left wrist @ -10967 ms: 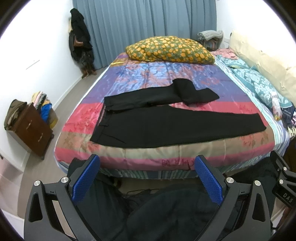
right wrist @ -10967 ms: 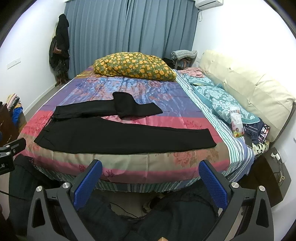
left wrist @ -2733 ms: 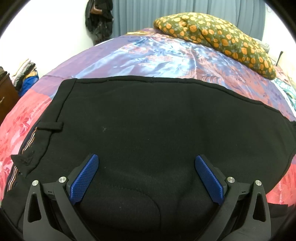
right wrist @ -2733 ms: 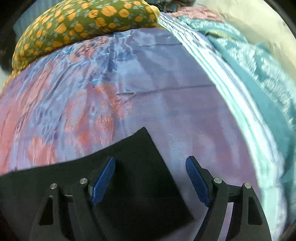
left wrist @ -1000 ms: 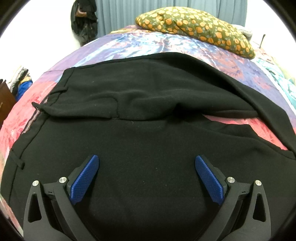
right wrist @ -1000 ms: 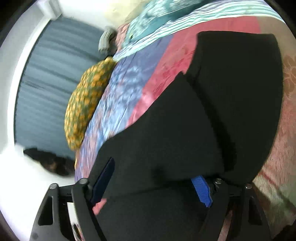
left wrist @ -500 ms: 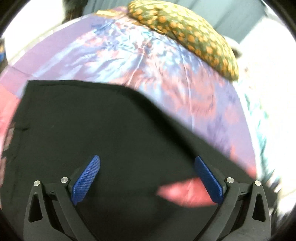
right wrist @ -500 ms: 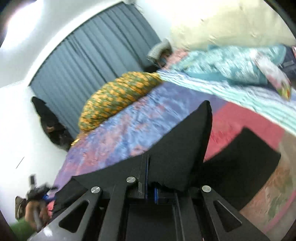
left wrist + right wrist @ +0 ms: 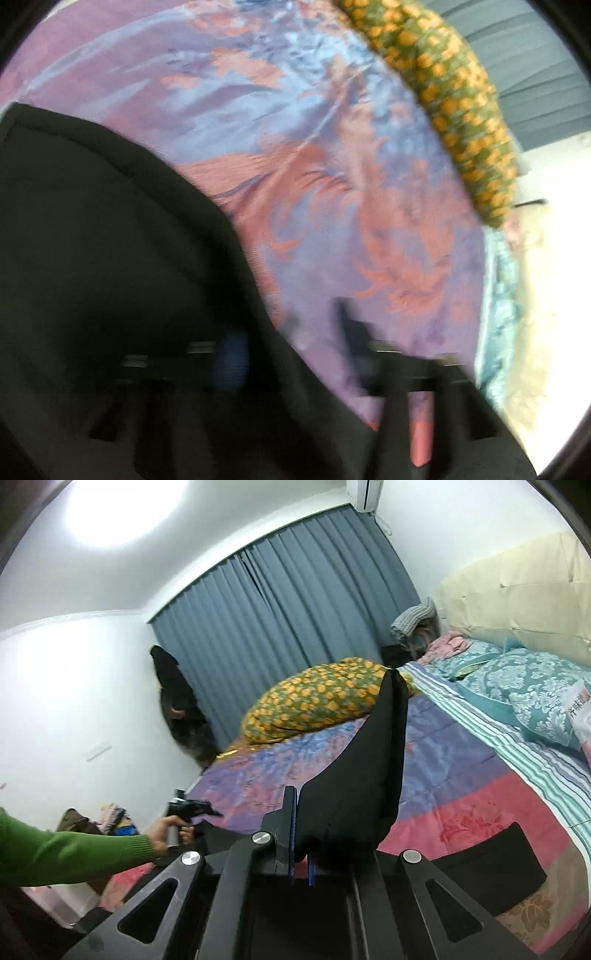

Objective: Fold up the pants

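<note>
Pants [image 9: 354,786] on bed [image 9: 480,797], one leg end lifted, clamped in right tongs [image 9: 301,853]. Left tongs [image 9: 291,354] blurred, closing over pants edge; grip unclear. Pillow [image 9: 317,701] at far edge.

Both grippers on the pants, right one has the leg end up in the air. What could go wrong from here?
1. The right gripper pinches only a small bit of the black pants; the raised leg could slip out mid-carry.
2. The left gripper is closing on a thick bunch of cloth; the view is blurred, so it may catch too many layers and skew the fold.
3. The slick bedspread could let the lower leg slide, so the edges misalign.
</note>
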`<state>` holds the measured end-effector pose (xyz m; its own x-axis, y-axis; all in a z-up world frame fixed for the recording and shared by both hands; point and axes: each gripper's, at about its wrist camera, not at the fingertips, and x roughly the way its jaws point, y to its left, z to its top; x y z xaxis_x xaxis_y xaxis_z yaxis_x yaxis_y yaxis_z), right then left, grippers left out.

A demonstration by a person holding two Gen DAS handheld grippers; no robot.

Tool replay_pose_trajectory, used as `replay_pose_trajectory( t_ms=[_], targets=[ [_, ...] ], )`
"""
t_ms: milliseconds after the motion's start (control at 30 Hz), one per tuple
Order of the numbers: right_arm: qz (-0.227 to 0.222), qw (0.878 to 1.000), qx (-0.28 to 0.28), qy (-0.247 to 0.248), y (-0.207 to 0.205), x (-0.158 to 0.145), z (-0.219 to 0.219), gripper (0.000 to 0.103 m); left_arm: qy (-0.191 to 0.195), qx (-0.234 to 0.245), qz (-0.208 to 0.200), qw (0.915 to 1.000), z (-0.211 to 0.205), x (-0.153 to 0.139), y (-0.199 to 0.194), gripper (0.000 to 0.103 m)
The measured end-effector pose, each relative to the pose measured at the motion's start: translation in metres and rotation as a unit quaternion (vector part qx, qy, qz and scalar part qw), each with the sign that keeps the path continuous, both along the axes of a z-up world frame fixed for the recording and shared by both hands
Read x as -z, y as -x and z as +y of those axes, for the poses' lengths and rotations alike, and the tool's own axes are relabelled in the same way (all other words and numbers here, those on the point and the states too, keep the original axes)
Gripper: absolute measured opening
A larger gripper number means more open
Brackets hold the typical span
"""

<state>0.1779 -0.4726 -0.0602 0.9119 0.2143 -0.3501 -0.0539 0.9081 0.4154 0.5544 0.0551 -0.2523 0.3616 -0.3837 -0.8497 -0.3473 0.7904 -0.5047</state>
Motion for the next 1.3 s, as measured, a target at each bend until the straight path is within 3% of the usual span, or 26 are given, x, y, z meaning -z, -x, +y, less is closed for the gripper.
replay_pose_trajectory(
  t_ms=[67, 167, 267, 300, 367, 467, 567, 600, 667, 767, 933, 1100, 1200, 1300],
  targets=[
    [0.013, 1.0, 0.002, 0.009, -0.002, 0.004, -0.003, 0.005, 0.011, -0.006, -0.011, 0.9999, 0.01, -0.007, 0.01, 0.005],
    [0.053, 0.998, 0.011, 0.01, -0.024, 0.028, -0.023, 0.005, 0.021, -0.013, -0.068, 0.9974, 0.026, -0.051, 0.038, 0.005],
    [0.086, 0.996, 0.015, -0.001, -0.056, 0.044, -0.044, 0.005, -0.008, 0.002, -0.152, 0.9884, 0.034, -0.122, 0.09, 0.006],
    [0.087, 0.996, 0.015, -0.007, -0.065, 0.046, -0.053, 0.005, -0.022, 0.009, -0.19, 0.9814, 0.037, -0.148, 0.124, 0.007],
    [0.099, 0.995, 0.023, -0.011, -0.078, 0.049, -0.071, 0.005, -0.042, 0.022, -0.211, 0.9763, 0.037, -0.163, 0.167, 0.007],
    [0.143, 0.989, 0.042, -0.016, -0.083, 0.068, -0.098, 0.005, -0.053, 0.021, -0.187, 0.9808, 0.03, -0.131, 0.242, 0.008],
    [0.222, 0.972, 0.072, -0.018, -0.076, 0.112, -0.12, 0.005, -0.067, 0.038, -0.1, 0.9921, 0.01, -0.055, 0.288, 0.008],
    [0.251, 0.965, 0.078, -0.021, -0.073, 0.127, -0.126, 0.005, -0.065, 0.035, -0.084, 0.9937, 0.008, -0.041, 0.294, 0.008],
    [0.315, 0.944, 0.092, -0.018, -0.069, 0.156, -0.136, 0.005, -0.047, 0.016, -0.067, 0.9965, 0.004, -0.022, 0.306, 0.008],
    [0.38, 0.918, 0.108, -0.02, -0.057, 0.186, -0.149, 0.005, -0.043, 0.015, -0.069, 0.9966, 0.002, -0.022, 0.312, 0.007],
    [0.396, 0.912, 0.107, 0.003, -0.047, 0.191, -0.153, 0.005, -0.06, 0.029, -0.084, 0.9943, -0.01, -0.031, 0.305, 0.007],
    [0.336, 0.933, 0.115, 0.06, -0.041, 0.157, -0.155, 0.005, -0.072, 0.057, -0.106, 0.9901, -0.021, -0.041, 0.313, 0.007],
    [0.391, 0.912, 0.112, 0.056, -0.045, 0.185, -0.167, 0.005, -0.075, 0.065, -0.074, 0.9923, -0.026, -0.02, 0.31, 0.007],
    [0.407, 0.903, 0.098, 0.091, -0.049, 0.196, -0.164, 0.005, -0.071, 0.064, -0.066, 0.9932, -0.023, -0.012, 0.316, 0.007]
  ],
)
